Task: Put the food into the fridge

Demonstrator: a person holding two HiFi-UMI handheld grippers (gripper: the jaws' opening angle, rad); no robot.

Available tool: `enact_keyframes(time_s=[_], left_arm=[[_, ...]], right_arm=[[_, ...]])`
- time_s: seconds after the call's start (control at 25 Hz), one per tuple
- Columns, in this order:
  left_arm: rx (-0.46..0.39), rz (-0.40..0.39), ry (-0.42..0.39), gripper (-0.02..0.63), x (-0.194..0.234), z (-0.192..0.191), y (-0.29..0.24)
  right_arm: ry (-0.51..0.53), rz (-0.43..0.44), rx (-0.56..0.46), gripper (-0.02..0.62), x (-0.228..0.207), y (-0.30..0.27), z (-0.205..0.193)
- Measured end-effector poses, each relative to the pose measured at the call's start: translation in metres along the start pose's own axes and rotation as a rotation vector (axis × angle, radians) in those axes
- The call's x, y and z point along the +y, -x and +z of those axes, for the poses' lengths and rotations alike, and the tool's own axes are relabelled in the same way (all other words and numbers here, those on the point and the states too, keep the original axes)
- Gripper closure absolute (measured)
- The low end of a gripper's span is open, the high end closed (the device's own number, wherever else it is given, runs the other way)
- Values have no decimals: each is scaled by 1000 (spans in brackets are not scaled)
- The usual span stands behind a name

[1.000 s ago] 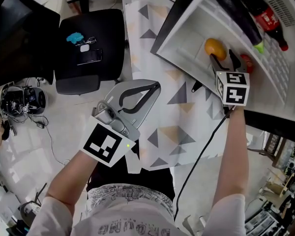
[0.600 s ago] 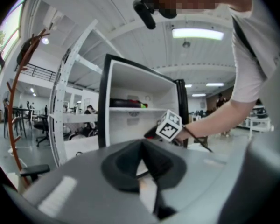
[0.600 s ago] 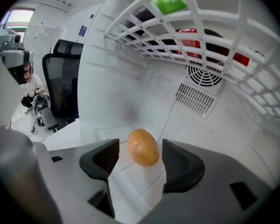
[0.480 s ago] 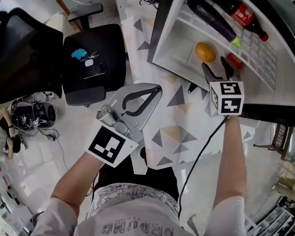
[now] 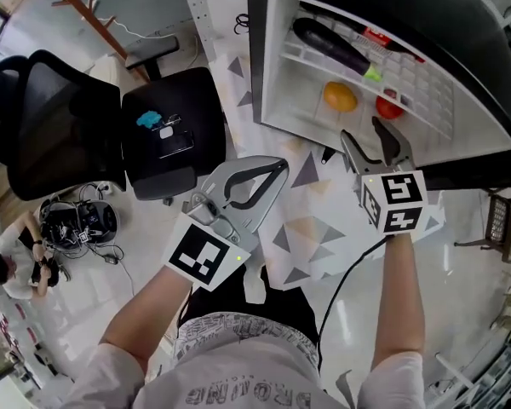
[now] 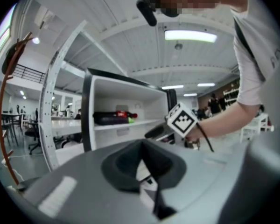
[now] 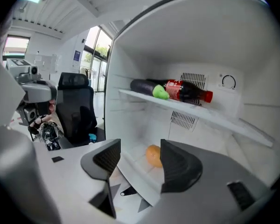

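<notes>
Two grippers in view, neither carrying anything; notes run left to right. Far left: black office chair (image 5: 60, 118); just right of it a black seat (image 5: 166, 147) with a small blue object (image 5: 148, 118) on top. Left gripper (image 5: 279, 165): jaws together, nothing between them; I hold it over the triangle-patterned floor mat (image 5: 311, 228), well short of the fridge (image 5: 268, 75). Fridge stands open; on its upper shelf an eggplant (image 5: 332, 48) lies lengthwise, green stem end to the right; a cola bottle (image 7: 184, 90) with a red label lies beside it. On the fridge's lower floor sits an orange (image 5: 340, 97); to its right, near but apart, a tomato (image 5: 389, 107). Right gripper (image 5: 360, 128): jaws apart, empty; I hold it just outside the fridge opening, tips pointing in; the orange shows through the gap between the jaws in the right gripper view, not touched.
</notes>
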State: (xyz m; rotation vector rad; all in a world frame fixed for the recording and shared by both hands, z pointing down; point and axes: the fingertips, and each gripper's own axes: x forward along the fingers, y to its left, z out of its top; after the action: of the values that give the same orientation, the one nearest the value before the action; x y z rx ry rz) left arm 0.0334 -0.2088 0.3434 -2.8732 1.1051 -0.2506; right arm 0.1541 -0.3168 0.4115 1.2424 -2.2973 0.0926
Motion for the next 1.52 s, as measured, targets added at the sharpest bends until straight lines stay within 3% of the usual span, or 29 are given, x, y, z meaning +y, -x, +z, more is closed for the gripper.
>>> enact_keyframes(time_s=[0.44,0.8,1.52], left_arm=[[12,-63,-26,598,-25,28,13],[-9,-65,-26,598,-31,51,31],[-19,-77,-39,598,-41,60,58]], right_arm=[[-152,-30,-142,434,20,74,32],[-234,-38,-225,517,39,124,50],[-309,-29,-308,586,76,180,61]])
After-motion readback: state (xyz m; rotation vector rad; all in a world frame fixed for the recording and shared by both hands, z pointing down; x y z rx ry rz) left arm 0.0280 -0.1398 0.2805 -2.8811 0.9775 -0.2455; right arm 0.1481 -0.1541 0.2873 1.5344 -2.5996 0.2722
